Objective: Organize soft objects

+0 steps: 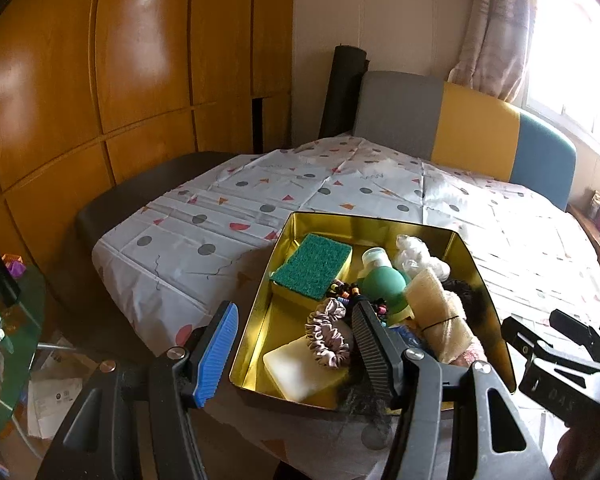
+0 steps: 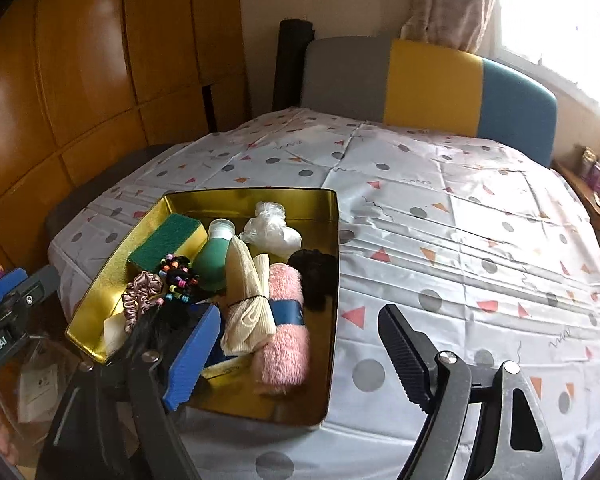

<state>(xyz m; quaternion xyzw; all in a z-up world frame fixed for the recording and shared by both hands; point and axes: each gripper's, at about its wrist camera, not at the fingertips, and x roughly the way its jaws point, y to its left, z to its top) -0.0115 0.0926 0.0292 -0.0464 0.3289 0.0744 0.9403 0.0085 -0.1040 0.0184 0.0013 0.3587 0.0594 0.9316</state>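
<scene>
A: Item one, the tin [image 2: 332, 240]. Gold inside, rectangular, open top, sitting on the spotted cloth [image 2: 460, 220] near the table's 7 o'clock edge in the right wrist view.

B: Contents?

A: Sponge [image 2: 166, 240], green scourer face on yellow, at 10 o'clock in the tin. Green bottle [image 2: 214, 258] with pale cap, lying beside it. Crumpled clear plastic [image 2: 272, 232] at 12 o'clock. Cream ribbed cloth [image 2: 248, 308], tied with a dark band. Pink towel [image 2: 286, 344], rolled, blue band round it, at 5 o'clock. Dark fuzzy lump [image 2: 316, 276] at 3 o'clock. Bead bands [image 2: 178, 276], many colours. Pink scrunchie [image 2: 140, 292]. White block [image 1: 300, 368] at the near corner.

B: Claws?

A: Right gripper [image 2: 300, 344]: jaws wide apart, nothing between the pads. Blue pad over the tin's near end, black pad over bare cloth outside the tin. Left gripper [image 1: 292, 356]: jaws partly apart, nothing pressed. Blue pad outside the tin's 9 o'clock wall, black pad above the scrunchie and a dark hairy tuft [image 1: 360, 396].

B: Touching?

A: Cannot tell whether the black pad rests on the tuft or hangs just over it.

B: Unclear entries?

A: The dark lump is too shadowed to name. The white block is half covered by the scrunchie. A blue item under the cream cloth is mostly hidden.
</scene>
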